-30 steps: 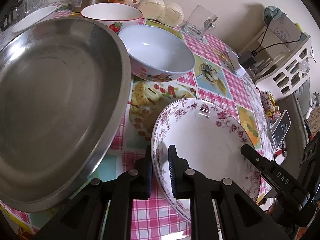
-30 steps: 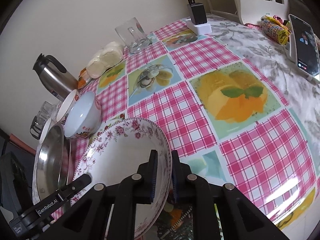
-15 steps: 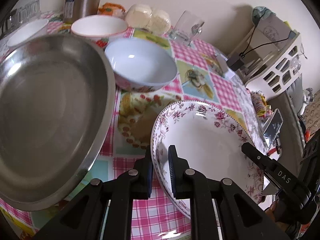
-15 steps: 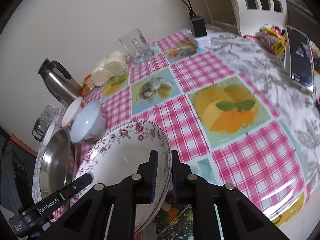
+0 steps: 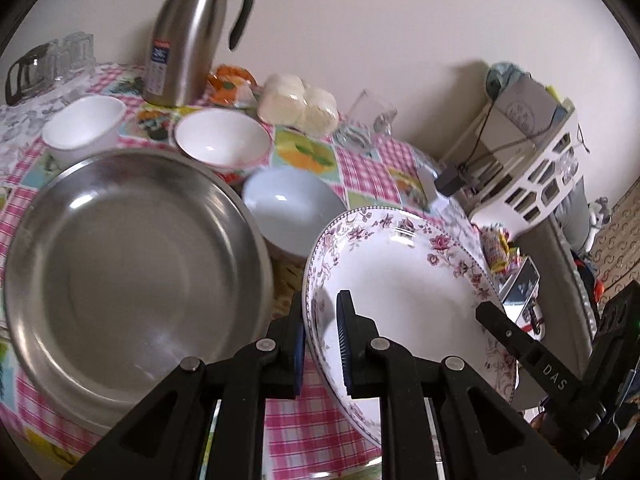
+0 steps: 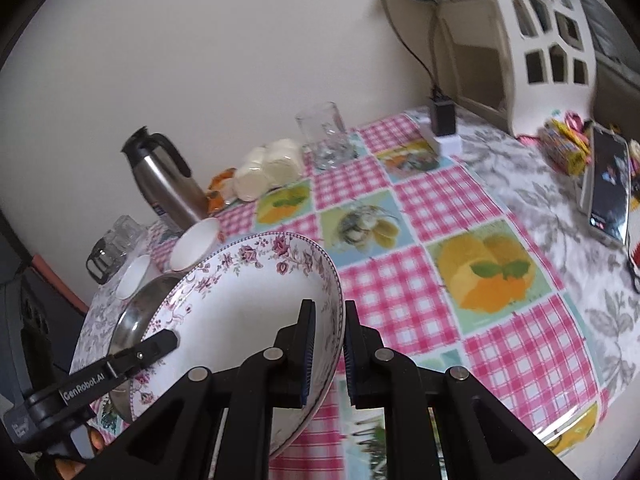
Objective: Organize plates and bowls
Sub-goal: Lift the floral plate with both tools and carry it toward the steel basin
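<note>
Left wrist view: I've got my left tongs [image 5: 322, 344] clamped on the near rim of the floral plate [image 5: 404, 292], one pad inside, one outside. Right tongs [image 6: 328, 354] grip the opposite rim of the floral plate [image 6: 240, 308] the same way. So the plate hangs between both tongs, tilted, lifted off the counter [image 6: 420, 280] as far as I can judge.

Steel pan [image 5: 132, 272] sits just left of the plate, its edge near the left tongs. Pale blue bowl [image 5: 294, 204] is just behind the plate rim, red-rimmed bowl [image 5: 222, 140] and small white bowl [image 5: 84, 128] further back.

Risks (all judgement): both grips are thin rim pinches on glazed china, so any uneven pull between my hands could let one side slip and drop the plate. Swinging left too low could clip the pan rim; pushing forward could knock the blue bowl. Phone [image 6: 606, 184] lies well to the right.
</note>
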